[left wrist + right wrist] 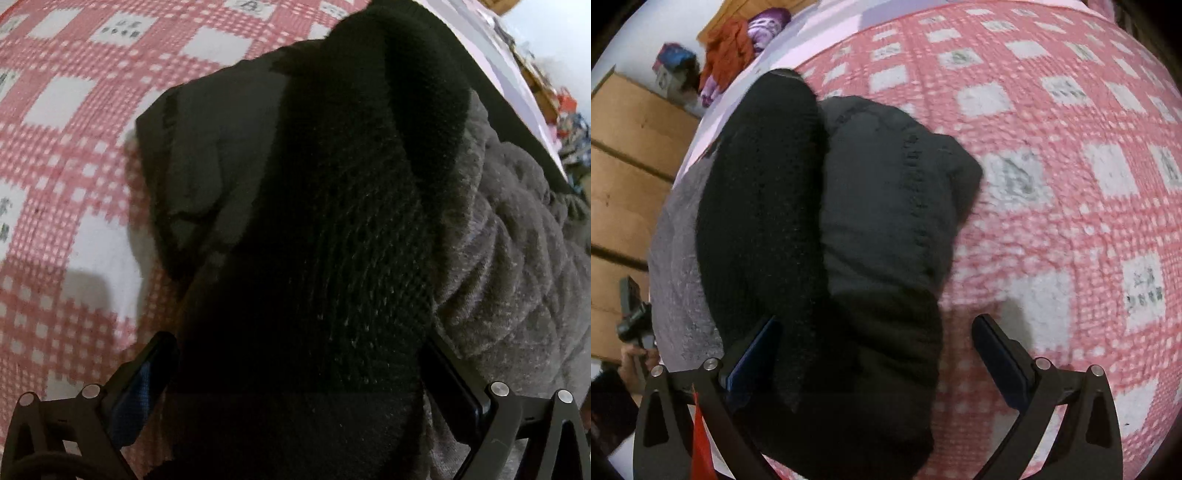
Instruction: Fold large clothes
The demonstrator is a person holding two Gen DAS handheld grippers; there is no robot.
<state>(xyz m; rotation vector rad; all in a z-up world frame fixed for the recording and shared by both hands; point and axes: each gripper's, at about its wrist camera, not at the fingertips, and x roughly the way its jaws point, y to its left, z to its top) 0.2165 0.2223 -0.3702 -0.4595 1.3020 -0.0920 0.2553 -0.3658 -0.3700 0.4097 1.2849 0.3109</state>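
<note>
A large black jacket with a black knit cuff or collar and grey fleece lining lies bunched on a pink-and-white checked bedspread. In the left wrist view the knit part (332, 229) runs down between my left gripper's (299, 354) wide-apart fingers; the grey lining (517, 258) spreads to the right. In the right wrist view the black jacket (871, 221) fills the gap of my right gripper (875, 332), whose fingers stand wide apart, the right finger (997, 350) clear of the cloth. Neither gripper pinches the cloth.
The checked bedspread (1052, 184) covers the bed to the right; it also shows in the left wrist view (66, 184). Cardboard boxes (624, 155) and orange and purple clothes (731, 51) lie beyond the bed's left edge. Clutter (565, 110) lies past the far edge.
</note>
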